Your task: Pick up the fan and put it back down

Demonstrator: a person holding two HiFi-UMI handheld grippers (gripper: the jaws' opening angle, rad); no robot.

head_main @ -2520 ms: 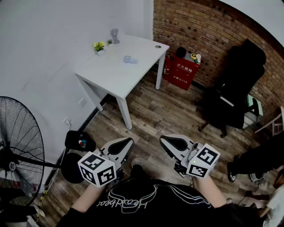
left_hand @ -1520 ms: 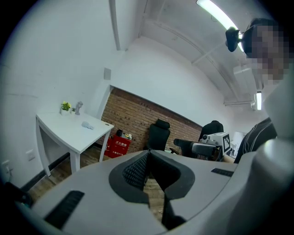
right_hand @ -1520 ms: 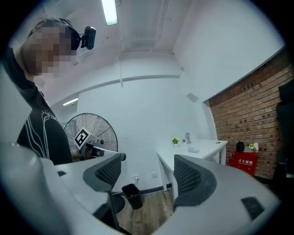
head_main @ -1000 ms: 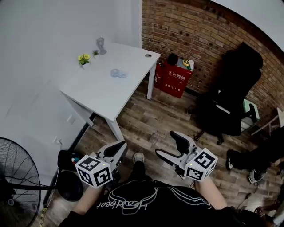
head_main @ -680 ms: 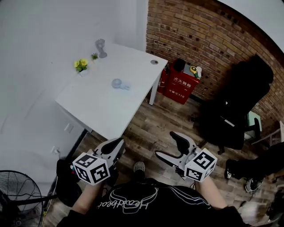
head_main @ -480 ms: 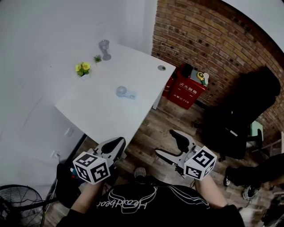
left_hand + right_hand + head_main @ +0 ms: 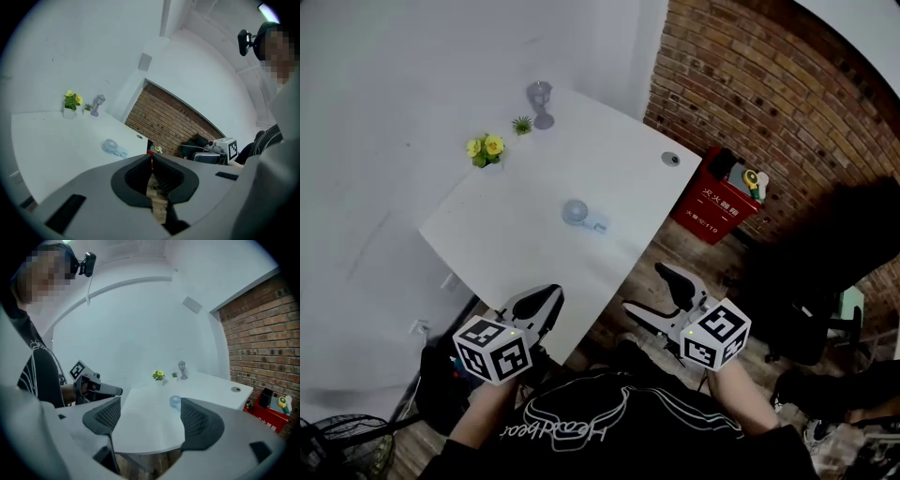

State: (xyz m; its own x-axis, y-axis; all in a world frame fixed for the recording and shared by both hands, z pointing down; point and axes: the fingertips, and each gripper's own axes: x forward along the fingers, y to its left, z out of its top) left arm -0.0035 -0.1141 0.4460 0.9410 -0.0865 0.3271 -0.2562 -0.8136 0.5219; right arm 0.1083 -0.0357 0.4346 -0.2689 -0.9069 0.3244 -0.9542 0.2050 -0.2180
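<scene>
Presumably readying a reach, the person is holding the closed, empty left gripper and wide-open right gripper low in frame, well short of the handheld fan lying mid-frame on the white worktop.

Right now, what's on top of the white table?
A small fan, yellow flowers, a tiny green plant and a grey ornament. The left gripper hides a bit of the table's near edge.

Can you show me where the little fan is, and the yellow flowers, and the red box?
little fan [image 7: 575, 212]: head view, on its round head.
yellow flowers [image 7: 486, 146]: head view, on the blossoms.
red box [image 7: 724, 206]: head view, on its front face.
</scene>
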